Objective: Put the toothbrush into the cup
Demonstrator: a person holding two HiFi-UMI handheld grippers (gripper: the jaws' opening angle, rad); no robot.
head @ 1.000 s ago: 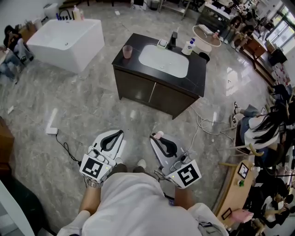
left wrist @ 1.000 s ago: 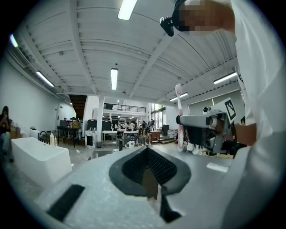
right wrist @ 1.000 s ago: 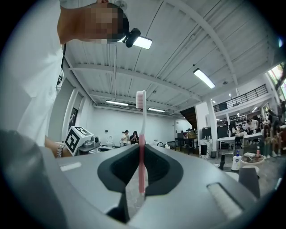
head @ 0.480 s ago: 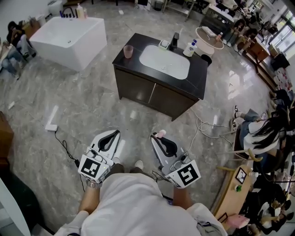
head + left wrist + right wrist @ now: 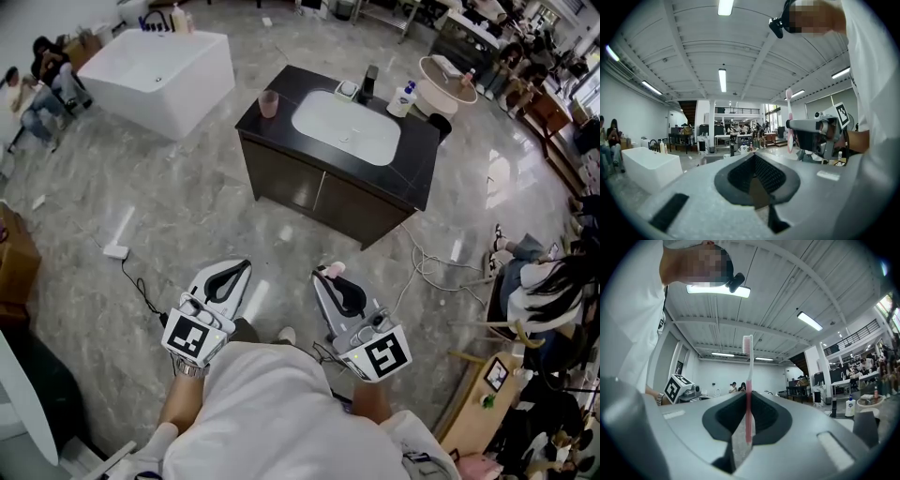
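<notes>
2 hand-held grippers show in the head view, both well apart from the dark table (image 5: 418, 165) and on the person's side of it, above the grey floor (image 5: 187, 202).

- Right gripper (image 5: 329, 276): its jaws are clamped on the pink toothbrush (image 5: 331, 271). In the right gripper view the toothbrush (image 5: 748, 394) stands upright between the jaws of the right gripper (image 5: 743, 427), with its handle pinched low and its bristle head at the top, clear of the jaws.
- Left gripper (image 5: 240, 268): in the left gripper view the jaws of the left gripper (image 5: 757, 187) are together with nothing between them. The same view shows the right gripper (image 5: 811, 133) to one side, with the toothbrush (image 5: 789, 117) rising from it.
- Cup (image 5: 269, 103): pink and upright, it stands on the table's left far corner, beside the white basin (image 5: 345, 127) and well apart from the toothbrush.
- On the far edge of the table, behind the basin, stand a dark faucet (image 5: 368, 82) and a white pump bottle (image 5: 405, 94).
- Beyond the table's left end sits a white bathtub (image 5: 164, 66). Off the table's right end a cable (image 5: 424, 272) lies looped on the floor.
- Each gripper carries 1 cube with square markers at its rear, nearest the person; the left one (image 5: 677, 387) also shows in the right gripper view.
</notes>
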